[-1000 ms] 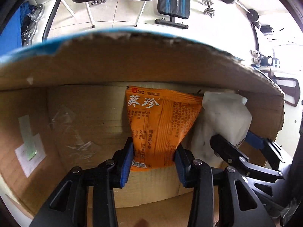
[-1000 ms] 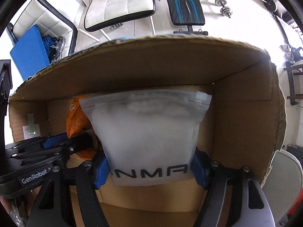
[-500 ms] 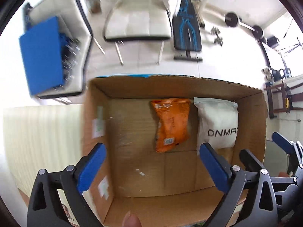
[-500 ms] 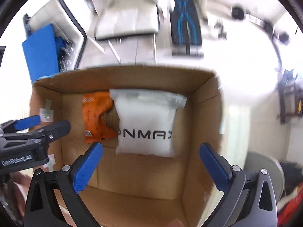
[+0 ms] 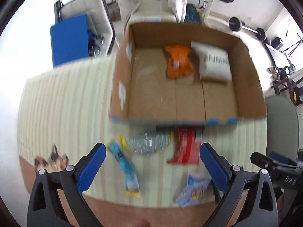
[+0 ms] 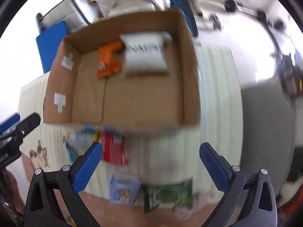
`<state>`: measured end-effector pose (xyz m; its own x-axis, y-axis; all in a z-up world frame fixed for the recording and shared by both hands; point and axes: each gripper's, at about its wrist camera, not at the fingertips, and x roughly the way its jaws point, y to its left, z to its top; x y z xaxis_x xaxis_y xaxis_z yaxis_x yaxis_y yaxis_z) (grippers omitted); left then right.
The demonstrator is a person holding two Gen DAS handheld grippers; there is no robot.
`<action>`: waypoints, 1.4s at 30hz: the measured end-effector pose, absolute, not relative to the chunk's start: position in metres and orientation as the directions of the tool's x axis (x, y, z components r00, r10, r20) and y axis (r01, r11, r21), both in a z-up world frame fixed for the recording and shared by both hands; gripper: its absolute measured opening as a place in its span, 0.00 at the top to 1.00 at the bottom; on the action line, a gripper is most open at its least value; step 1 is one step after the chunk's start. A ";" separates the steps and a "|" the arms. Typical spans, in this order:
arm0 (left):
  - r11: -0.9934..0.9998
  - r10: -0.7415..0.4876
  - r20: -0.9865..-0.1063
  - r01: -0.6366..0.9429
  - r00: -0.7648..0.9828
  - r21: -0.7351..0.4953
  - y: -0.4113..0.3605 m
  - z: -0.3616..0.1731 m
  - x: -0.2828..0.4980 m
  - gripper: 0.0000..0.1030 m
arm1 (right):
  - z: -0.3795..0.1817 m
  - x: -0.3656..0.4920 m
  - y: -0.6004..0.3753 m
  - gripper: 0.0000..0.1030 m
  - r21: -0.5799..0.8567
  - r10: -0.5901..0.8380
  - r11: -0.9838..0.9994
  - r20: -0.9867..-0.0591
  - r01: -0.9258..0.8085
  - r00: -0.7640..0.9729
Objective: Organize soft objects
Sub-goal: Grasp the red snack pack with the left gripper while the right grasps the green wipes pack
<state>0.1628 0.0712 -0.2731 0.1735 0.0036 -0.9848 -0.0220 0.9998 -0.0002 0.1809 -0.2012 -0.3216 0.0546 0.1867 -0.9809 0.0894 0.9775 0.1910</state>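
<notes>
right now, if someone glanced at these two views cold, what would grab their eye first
The big open cardboard box on the striped mat, with an orange snack packet and a white pouch lying side by side against its far wall. Next, the bright packets strewn in front of the box, notably a red one and a blue one. Both the left gripper and right gripper hang wide open, empty.

The left gripper has two black plastic arms with triangle holes cut in them; each arm ends in a flat blue pad, and small round silver screws sit on top. The right gripper looks the same, black with blue pads and silver screws; white letters show on its black side, too blurry to read.
</notes>
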 end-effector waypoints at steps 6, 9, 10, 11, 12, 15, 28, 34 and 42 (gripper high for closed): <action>0.999 -0.016 -1.000 -0.034 0.013 -0.016 0.065 -0.333 0.120 0.01 | -0.408 0.098 -0.252 0.00 0.315 0.402 0.823 -0.911 0.472 -0.093; 1.000 -0.009 -1.000 -0.012 -0.004 -0.009 0.061 -0.345 0.113 0.01 | -0.441 0.085 -0.254 0.05 0.258 0.388 0.788 -0.913 0.559 -0.126; 1.000 0.000 -1.000 -0.006 0.001 0.000 0.060 -0.349 0.112 0.01 | -0.453 0.083 -0.251 0.11 0.228 0.371 0.793 -0.916 0.565 -0.152; 1.000 -0.001 -1.000 -0.005 0.003 -0.001 0.061 -0.351 0.112 0.01 | -0.462 0.082 -0.249 0.17 0.213 0.369 0.795 -0.913 0.568 -0.173; 1.000 -0.007 -1.000 -0.005 0.004 -0.007 0.061 -0.353 0.113 0.01 | -0.473 0.084 -0.243 0.29 0.193 0.362 0.808 -0.908 0.557 -0.211; 0.999 -0.040 -0.999 -0.002 0.005 -0.040 0.060 -0.357 0.120 0.01 | -0.484 0.087 -0.223 0.51 0.157 0.296 0.879 -0.920 0.450 -0.258; 0.979 -0.179 -0.975 0.077 -0.131 -0.191 0.002 -0.410 0.171 0.25 | -0.436 0.101 -0.206 0.24 0.116 0.135 0.980 -0.984 0.162 -0.112; 0.990 -0.087 -0.986 0.100 -0.139 -0.101 -0.010 -0.435 0.184 0.51 | -0.446 0.088 -0.224 0.24 0.154 0.194 0.951 -0.972 0.270 -0.129; 0.993 -0.104 -0.985 0.038 -0.140 -0.110 0.032 -0.423 0.147 0.55 | -0.461 0.072 -0.210 0.55 0.171 0.206 0.968 -0.959 0.182 -0.197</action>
